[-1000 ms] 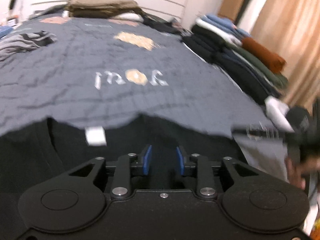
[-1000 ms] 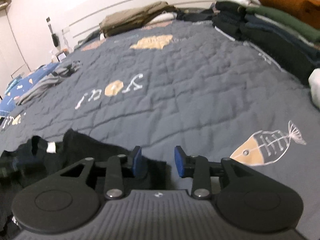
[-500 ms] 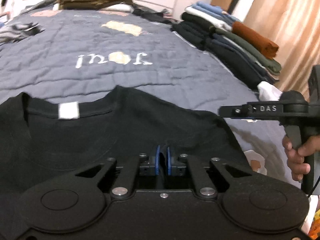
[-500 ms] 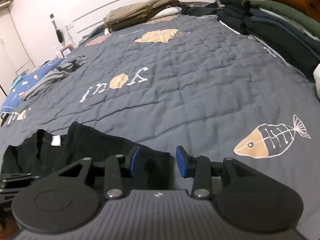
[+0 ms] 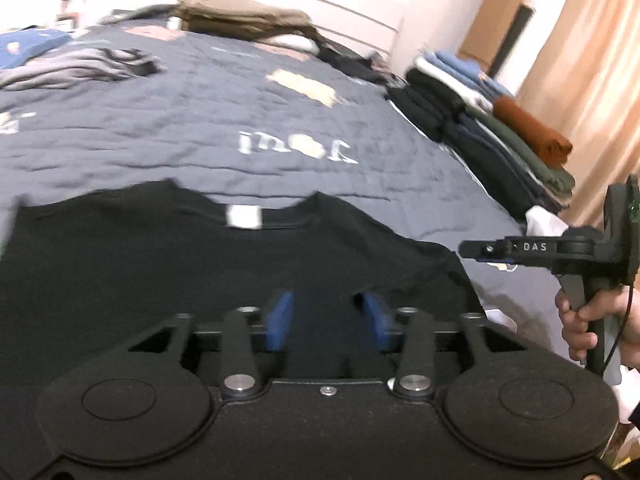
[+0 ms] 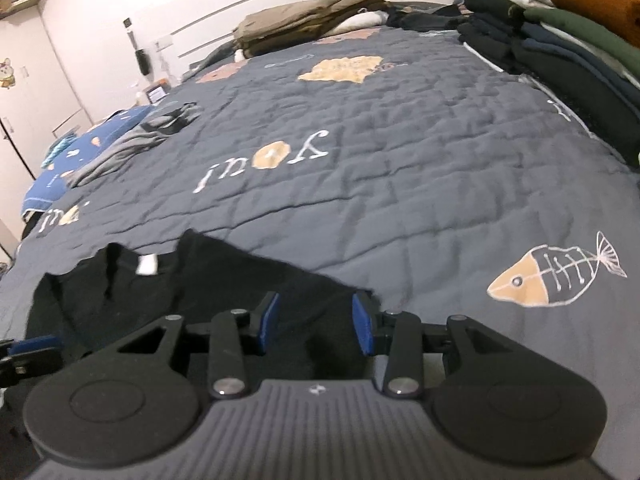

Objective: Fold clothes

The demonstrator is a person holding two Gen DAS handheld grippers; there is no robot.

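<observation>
both claws hang low over the black t-shirt [image 5: 168,264], which lies flat along the near edge of the bed [image 6: 420,168], its neck and white label [image 5: 243,216] turned toward the headboard. left claw [image 5: 329,322] is over the shirt's lower middle with its jaws opening; black cloth shows in the gap between the blue pads [image 5: 280,320], but the pads do not press on it. right claw [image 6: 316,328] is at the shirt's right corner, jaws spread, the pads clear of the cloth, with the shirt's edge just under its right finger. in the left view the right claw pokes in from the side, gripped by a hand [image 5: 592,320].

beyond the shirt the bed's grey quilt is bare in the middle, printed with white letters [image 6: 268,160] and a fish [image 6: 556,272] toward the right edge. a stack of folded clothes [image 6: 560,36] runs along the right edge, with a rust-coloured piece [image 5: 532,128] on top. a folded tan pile [image 6: 312,16] lies at the head edge, and a crumpled grey garment [image 6: 132,140] near the left edge beside a blue pillow [image 6: 80,148]. a curtain [image 5: 592,60] hangs past the right edge.
</observation>
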